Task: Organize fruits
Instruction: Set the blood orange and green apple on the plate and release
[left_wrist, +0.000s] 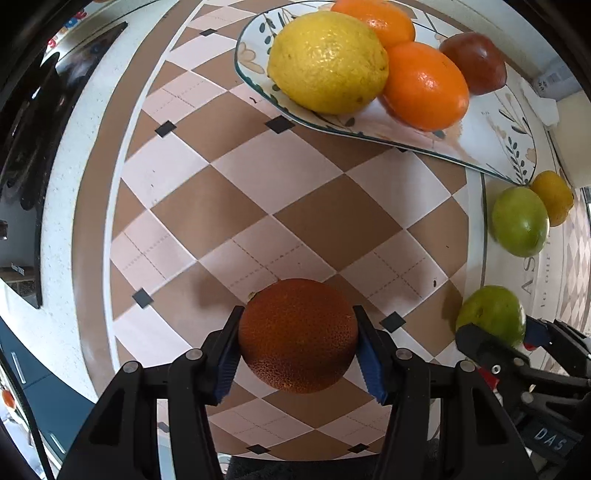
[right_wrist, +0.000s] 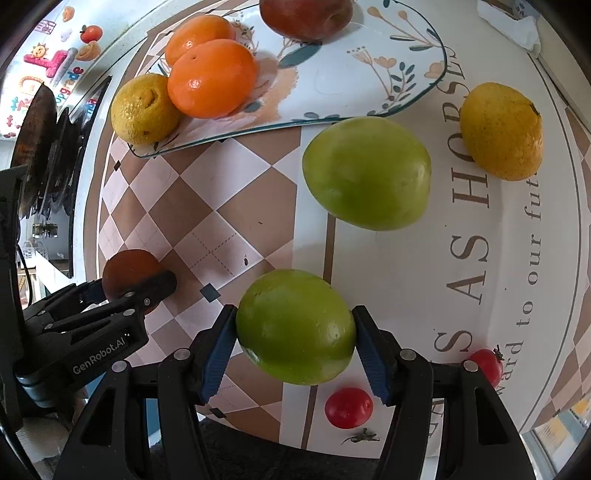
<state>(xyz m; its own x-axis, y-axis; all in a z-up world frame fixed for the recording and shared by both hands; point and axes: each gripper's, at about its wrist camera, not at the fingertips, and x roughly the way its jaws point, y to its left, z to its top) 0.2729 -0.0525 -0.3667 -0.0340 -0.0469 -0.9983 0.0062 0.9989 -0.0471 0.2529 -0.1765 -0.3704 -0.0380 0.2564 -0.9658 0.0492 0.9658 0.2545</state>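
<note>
Blue-padded left gripper is clamping the dark orange just above the checkered mat, right gripper is gripping a green apple; I'd be keeping both squeezes steady and lowering each beside the oranges on the floral plate.

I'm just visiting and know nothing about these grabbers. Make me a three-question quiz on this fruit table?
1. True or false: the left gripper is empty.
2. What does the right gripper hold: A a lemon, B a green fruit, C a tomato?
3. How many orange-coloured fruits lie on the flowered plate?

Key:
1. False; it clamps a dark orange fruit.
2. B.
3. Two.
</note>
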